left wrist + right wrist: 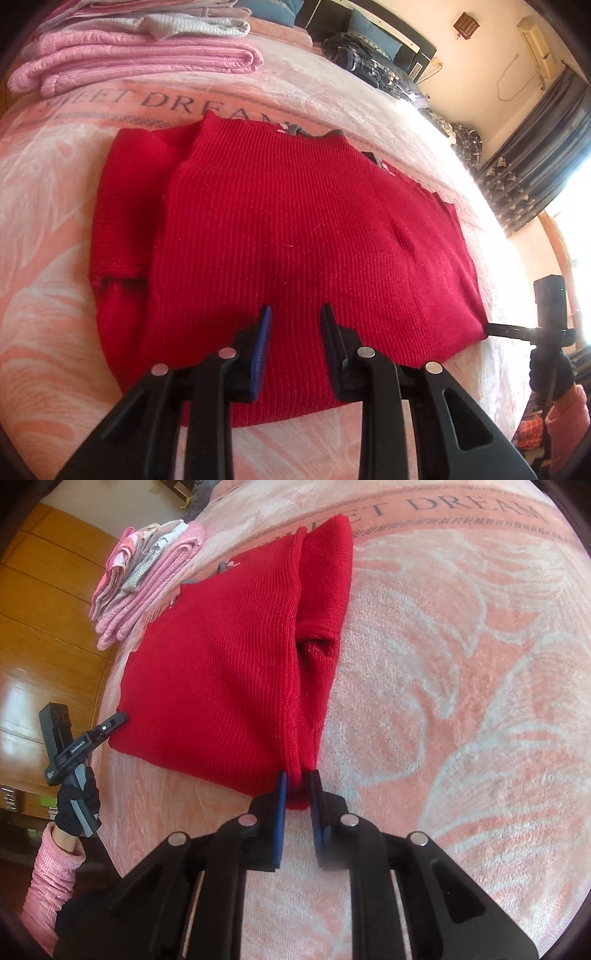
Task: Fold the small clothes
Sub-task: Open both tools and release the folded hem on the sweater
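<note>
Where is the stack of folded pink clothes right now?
The stack of folded pink clothes lies at the far end of the blanket, upper left in the left wrist view, just beyond the red sweater and the "SWEET DREAM" lettering.

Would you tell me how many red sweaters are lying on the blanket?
1. The red sweater lies on the blanket, nearer the cameras than the stack of folded clothes, which may hide more.

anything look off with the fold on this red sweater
Yes: the tucked-in sleeve on the red sweater is not lying flat. It sticks out past the body's edge and gapes open midway, so that side is lumpy. The right gripper is clamped on the near corner there.
</note>
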